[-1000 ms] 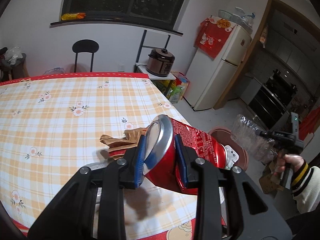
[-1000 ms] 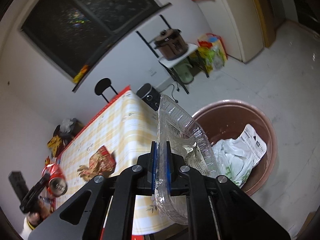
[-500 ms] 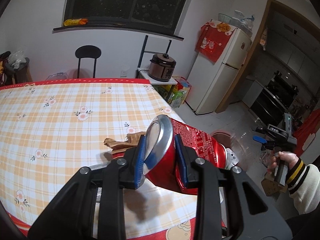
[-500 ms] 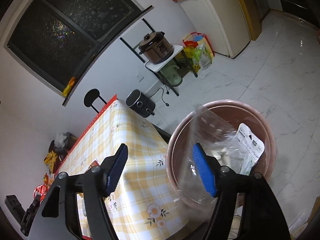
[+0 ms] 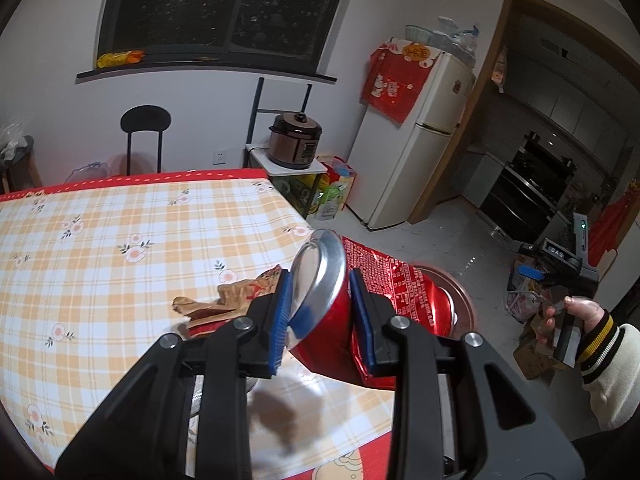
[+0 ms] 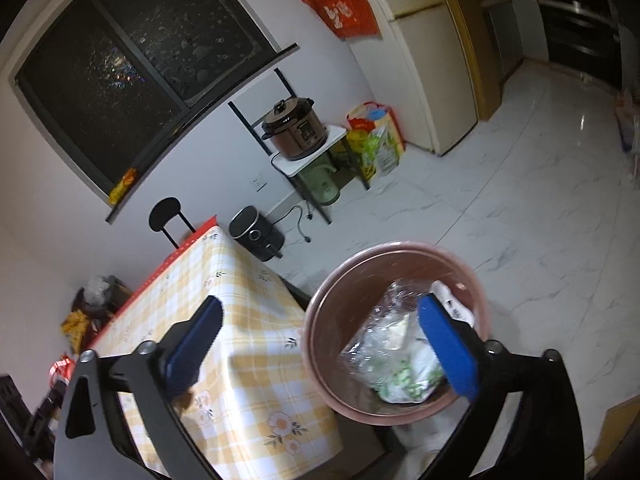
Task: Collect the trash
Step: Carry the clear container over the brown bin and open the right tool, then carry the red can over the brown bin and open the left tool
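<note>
My left gripper (image 5: 319, 280) is shut on a crushed red can (image 5: 384, 280), held tilted above the near right corner of the checked table (image 5: 100, 260). A crumpled brown and red wrapper (image 5: 224, 300) lies on the cloth just behind the fingers. My right gripper (image 6: 320, 304) hovers over the pink bin (image 6: 400, 246) beside the table; its jaws are opening wide with nothing between them. A clear plastic container (image 6: 380, 340) lies in the bin on white bags. In the left wrist view the right gripper (image 5: 556, 264) shows at far right, held by a hand in a striped cuff.
A cream fridge (image 5: 416, 140) stands by the kitchen doorway. A brown rice cooker (image 6: 294, 128) sits on a small rack, with a black air fryer (image 6: 256, 236) on the floor and a full bag (image 6: 374, 140) beside it. A black stool (image 5: 146, 120) stands behind the table.
The right gripper opened and let go of the clear plastic container, which dropped into the pink bin; the gripper rose. The left gripper kept its grip on the can and lifted slightly.
</note>
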